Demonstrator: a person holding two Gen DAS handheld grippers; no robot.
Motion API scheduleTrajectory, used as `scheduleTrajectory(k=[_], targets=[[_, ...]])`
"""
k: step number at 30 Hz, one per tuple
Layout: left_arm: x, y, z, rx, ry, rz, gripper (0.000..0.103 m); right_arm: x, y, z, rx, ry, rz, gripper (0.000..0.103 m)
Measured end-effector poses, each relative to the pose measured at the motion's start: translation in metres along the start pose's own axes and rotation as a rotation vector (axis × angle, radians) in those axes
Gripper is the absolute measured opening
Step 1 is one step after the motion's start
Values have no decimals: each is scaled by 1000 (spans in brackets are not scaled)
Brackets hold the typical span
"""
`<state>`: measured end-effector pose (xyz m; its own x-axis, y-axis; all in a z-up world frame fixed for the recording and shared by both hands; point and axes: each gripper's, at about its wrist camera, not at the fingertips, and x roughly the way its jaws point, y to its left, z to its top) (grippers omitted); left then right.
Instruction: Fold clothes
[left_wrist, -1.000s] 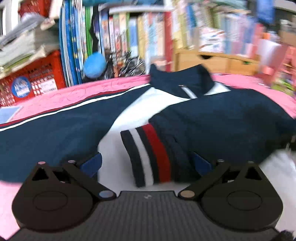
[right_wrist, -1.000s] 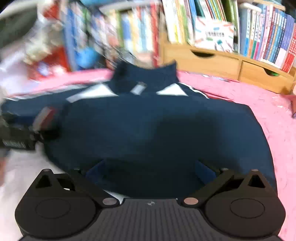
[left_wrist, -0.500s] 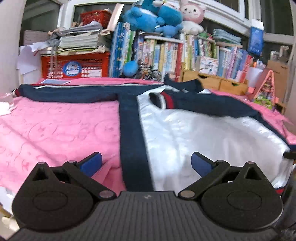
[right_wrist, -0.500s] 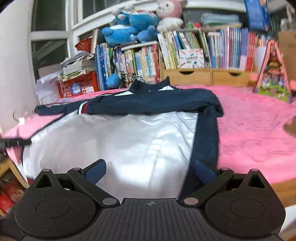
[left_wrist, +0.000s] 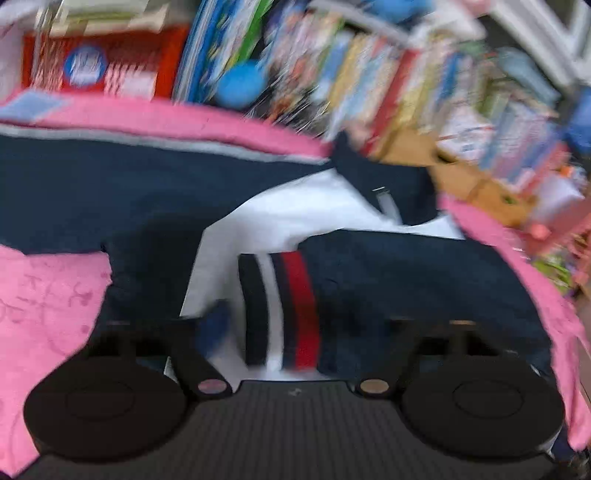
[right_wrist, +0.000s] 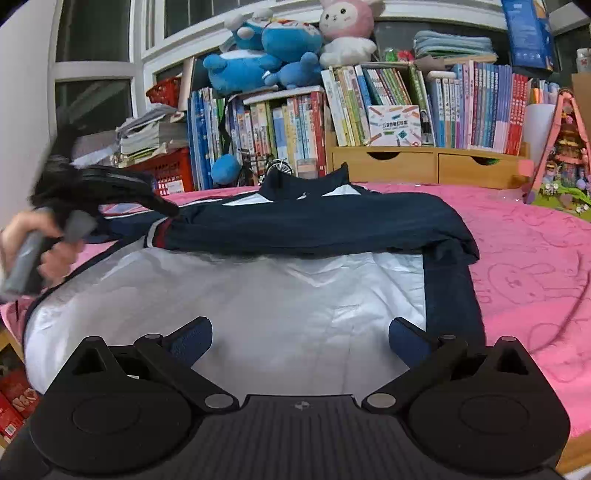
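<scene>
A navy jacket with a white lining (right_wrist: 295, 295) lies spread on a pink bedspread (right_wrist: 524, 258). One navy sleeve (right_wrist: 314, 229) is folded across its chest, with its striped red, white and navy cuff (left_wrist: 280, 310) at the left. My left gripper (left_wrist: 310, 325) is open, low over that cuff; the view is blurred. It also shows at the left in the right wrist view (right_wrist: 147, 199), held by a hand. My right gripper (right_wrist: 301, 338) is open and empty, above the white lining near the hem.
Bookshelves (right_wrist: 406, 103) with plush toys (right_wrist: 266, 55) stand behind the bed. A red crate (right_wrist: 170, 173) with papers is at back left. Wooden drawers (right_wrist: 424, 166) are at back right. The jacket's other sleeve (left_wrist: 110, 184) stretches left across the bedspread.
My left gripper has swung forward and down from the hem to the striped cuff. My right gripper has stayed back over the hem, nearly still.
</scene>
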<state>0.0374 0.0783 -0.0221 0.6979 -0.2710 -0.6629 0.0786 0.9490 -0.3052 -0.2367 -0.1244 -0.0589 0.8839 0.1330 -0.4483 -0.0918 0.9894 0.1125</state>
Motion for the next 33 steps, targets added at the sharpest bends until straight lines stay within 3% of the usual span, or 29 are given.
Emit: scheduleTrajectory(k=[2,7,12,15,18,23,26,33], targets=[[10,-2,4,25,-5,27,53,7,-1,-1,-4,-9,-9,103],[22,-16,18,116,-35,91,50,24,-6,-1,15,-22,-18,103],[26,-12,44,76,-122,105,49,30,-7,2,14,-16,-12,103],[45,-8,48,99,-74,178,50,32,-5,3,8,-14,-17,103],[52,-3,42,117,-55,193,55,31,-6,2,12,-21,-12,103],[30,-2,36,146,-117,194,58,32,-9,2,30,-31,-1,103],[6,-4,26,195,-155,179,74,32,-10,1,29,-32,3,103],[-60,-5,-36,318,-211,136,84,29,-14,-1,59,-61,37,103]])
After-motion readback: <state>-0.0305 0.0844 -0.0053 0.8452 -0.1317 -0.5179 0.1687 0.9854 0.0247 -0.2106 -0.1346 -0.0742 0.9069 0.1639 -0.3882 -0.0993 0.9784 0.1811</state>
